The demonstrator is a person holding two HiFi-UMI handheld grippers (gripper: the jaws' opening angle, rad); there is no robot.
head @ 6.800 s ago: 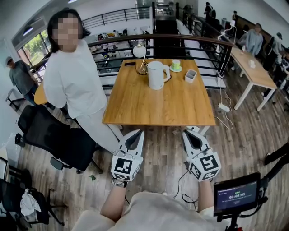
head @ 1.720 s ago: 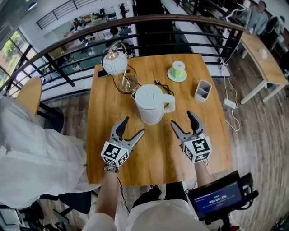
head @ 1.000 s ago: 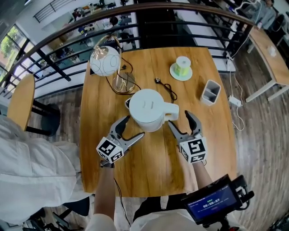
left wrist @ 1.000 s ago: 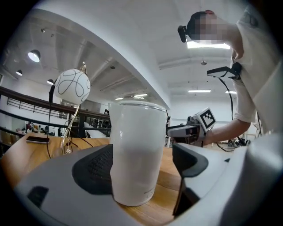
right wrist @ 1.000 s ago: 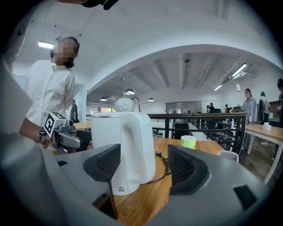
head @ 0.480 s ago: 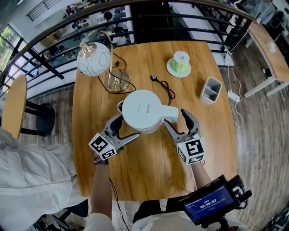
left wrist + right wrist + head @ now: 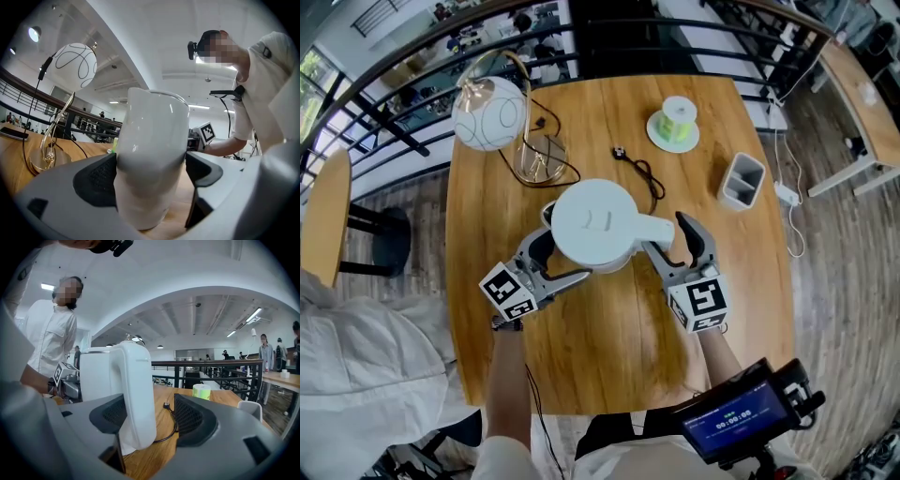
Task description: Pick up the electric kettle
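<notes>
Both fingers of the left gripper [image 7: 555,260] stood wide, having just been opening, with the kettle [image 7: 592,223] body between them, unclamped. Fingers of the right gripper [image 7: 667,234] were apart too, straddling the handle [image 7: 136,394] without pressing. Kettle stood upright on the table [image 7: 609,347], near the lamp [image 7: 489,113] and cord [image 7: 639,171].

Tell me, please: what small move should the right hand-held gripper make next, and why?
Probably close the right hand-held gripper on the kettle handle: the handle stands between its open jaws, and the kettle sits on the table.
</notes>
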